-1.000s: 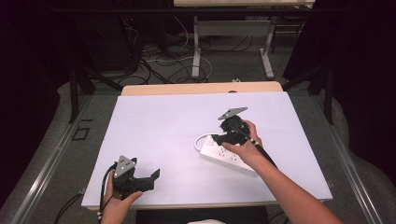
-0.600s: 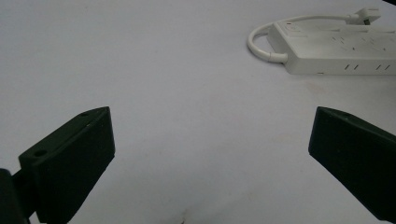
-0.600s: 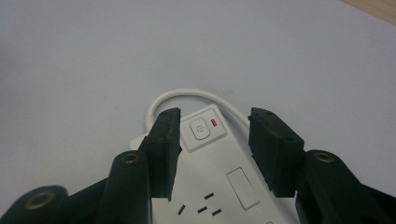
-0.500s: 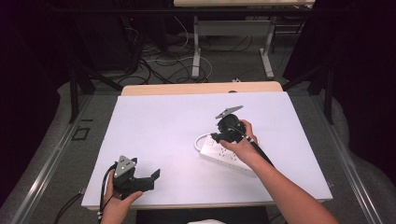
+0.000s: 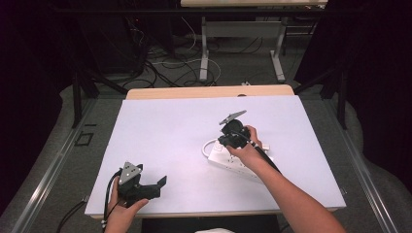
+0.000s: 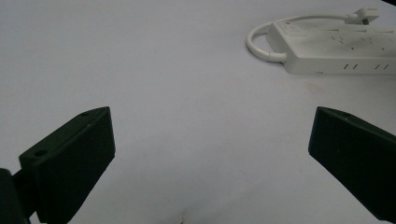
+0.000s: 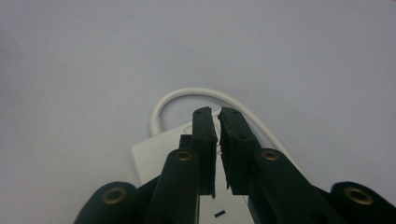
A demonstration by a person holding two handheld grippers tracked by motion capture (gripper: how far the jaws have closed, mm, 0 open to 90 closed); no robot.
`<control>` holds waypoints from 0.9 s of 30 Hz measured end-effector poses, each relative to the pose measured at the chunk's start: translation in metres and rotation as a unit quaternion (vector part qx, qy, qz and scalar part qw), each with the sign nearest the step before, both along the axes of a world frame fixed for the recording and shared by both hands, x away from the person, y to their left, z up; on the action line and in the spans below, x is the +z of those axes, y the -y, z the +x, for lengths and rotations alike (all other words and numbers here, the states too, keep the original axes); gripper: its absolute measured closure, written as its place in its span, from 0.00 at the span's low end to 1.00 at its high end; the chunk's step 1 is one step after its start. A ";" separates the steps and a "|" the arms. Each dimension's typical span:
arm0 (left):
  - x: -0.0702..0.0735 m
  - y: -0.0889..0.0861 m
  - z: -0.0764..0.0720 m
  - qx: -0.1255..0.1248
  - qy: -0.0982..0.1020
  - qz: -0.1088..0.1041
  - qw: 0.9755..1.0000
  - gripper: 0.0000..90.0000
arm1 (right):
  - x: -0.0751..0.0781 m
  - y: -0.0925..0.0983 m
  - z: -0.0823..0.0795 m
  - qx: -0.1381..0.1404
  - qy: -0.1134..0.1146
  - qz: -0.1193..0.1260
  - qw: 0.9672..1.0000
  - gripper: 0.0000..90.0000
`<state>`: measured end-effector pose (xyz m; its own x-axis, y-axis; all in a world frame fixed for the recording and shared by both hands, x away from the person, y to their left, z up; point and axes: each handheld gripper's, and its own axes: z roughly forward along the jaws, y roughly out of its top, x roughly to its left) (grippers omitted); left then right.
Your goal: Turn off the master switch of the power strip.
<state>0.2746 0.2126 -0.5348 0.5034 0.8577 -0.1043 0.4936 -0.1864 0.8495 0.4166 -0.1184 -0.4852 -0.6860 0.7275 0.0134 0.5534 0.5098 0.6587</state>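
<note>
A white power strip (image 5: 234, 164) lies on the white table (image 5: 165, 131), right of centre, its short cord looped at the left end (image 6: 258, 41). My right gripper (image 5: 222, 144) points down at that end of the strip (image 7: 148, 156). Its jaws have just been closing and now stand shut with only a thin slit between them (image 7: 217, 114); I see nothing caught there. My left gripper (image 5: 151, 187) rests near the front left edge, held by a hand, jaws wide open (image 6: 211, 114) over bare table. From there the strip (image 6: 336, 56) lies far ahead to the right.
The strip's plug (image 6: 366, 13) lies beside its far side. A wooden table edge (image 5: 209, 92) runs along the back. Behind it stand metal desk legs (image 5: 204, 48) and loose cables on the floor. Dark curtains flank both sides.
My right gripper has sunk a little toward the strip's left end, and its jaws have come together. The left gripper has stayed put.
</note>
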 end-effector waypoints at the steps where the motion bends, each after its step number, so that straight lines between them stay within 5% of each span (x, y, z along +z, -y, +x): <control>1: 0.000 0.000 0.000 0.000 0.000 0.000 1.000 0.01 | -0.001 -0.002 0.000 -0.003 -0.002 0.000 1.000 0.98; 14: -0.001 0.001 0.000 -0.002 -0.002 -0.004 1.000 0.01 | -0.016 -0.009 0.013 -0.004 -0.021 0.005 1.000 1.00; 21: -0.001 0.001 0.000 -0.003 -0.002 -0.007 1.000 0.01 | -0.020 -0.012 0.016 -0.017 -0.049 -0.015 0.999 1.00; 23: -0.001 0.001 0.000 -0.003 -0.002 -0.006 1.000 0.01 | -0.025 -0.013 0.018 -0.007 -0.030 -0.004 1.000 1.00; 27: -0.001 0.001 0.000 -0.003 -0.004 -0.005 1.000 0.01 | -0.025 -0.014 0.018 -0.010 -0.040 -0.017 0.999 1.00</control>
<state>0.2747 0.2116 -0.5357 0.5084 0.8531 -0.1176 0.4989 -0.1805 0.8476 0.4347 -0.1043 -0.5101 -0.6694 0.7418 0.0418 0.6135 0.5202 0.5941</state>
